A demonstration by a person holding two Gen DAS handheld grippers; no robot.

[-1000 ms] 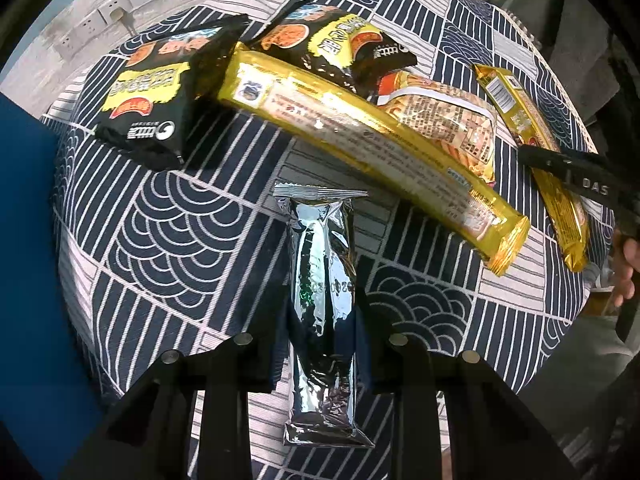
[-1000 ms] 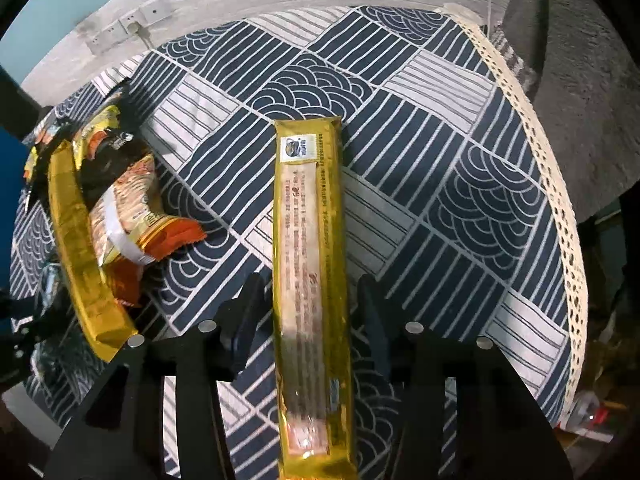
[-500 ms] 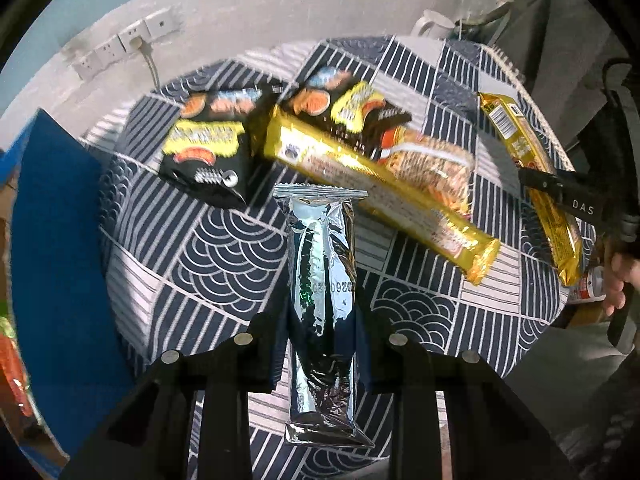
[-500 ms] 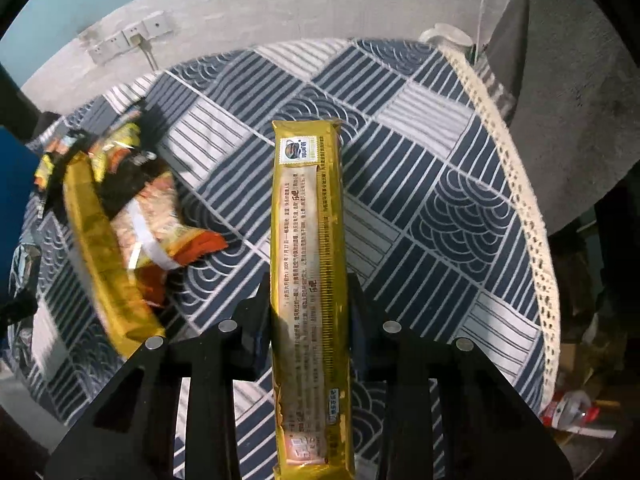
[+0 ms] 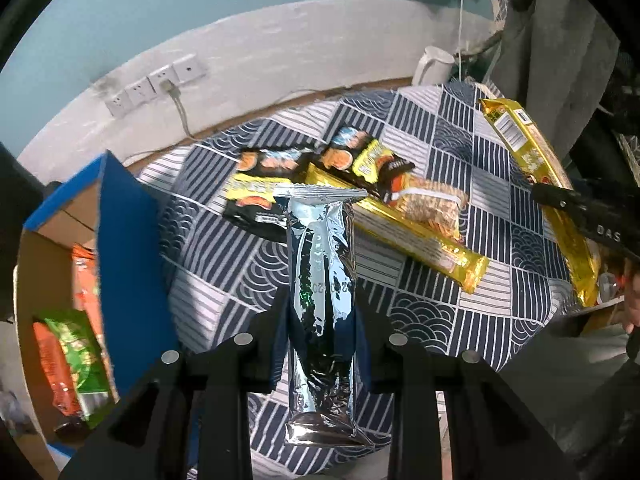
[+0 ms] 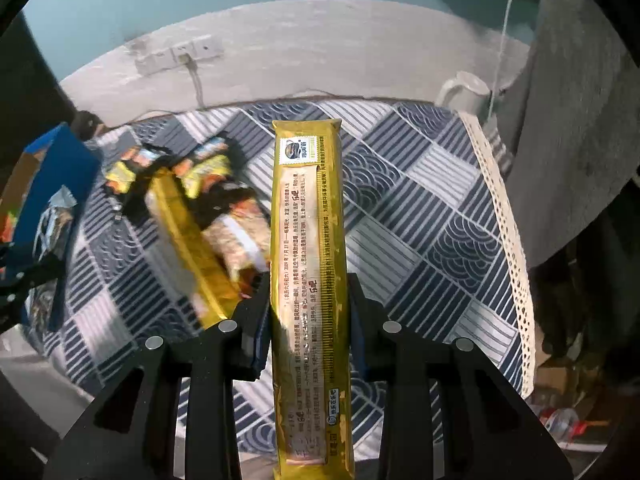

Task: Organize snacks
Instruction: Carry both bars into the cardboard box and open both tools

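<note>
My left gripper (image 5: 322, 320) is shut on a silver foil snack pack (image 5: 322, 264) and holds it up above the patterned round table (image 5: 440, 320). My right gripper (image 6: 308, 300) is shut on a long gold biscuit pack (image 6: 310, 264), also lifted off the table; that pack shows at the right of the left wrist view (image 5: 536, 184). On the table lie a second long gold pack (image 5: 404, 232), two black-and-yellow snack bags (image 5: 260, 184) (image 5: 364, 160) and an orange-banded cracker pack (image 5: 432, 204).
A blue cardboard box (image 5: 128, 248) stands left of the table, open, with green and orange snack bags (image 5: 76, 348) inside. A white kettle (image 5: 434, 64) sits at the table's far edge. Wall sockets (image 5: 156, 84) and a cable are behind. A grey curtain (image 6: 580, 160) hangs at the right.
Both grippers have risen and pulled back from the table with their packs. The right gripper closed on the gold pack and lifted it. The blue box has come into view at the left.
</note>
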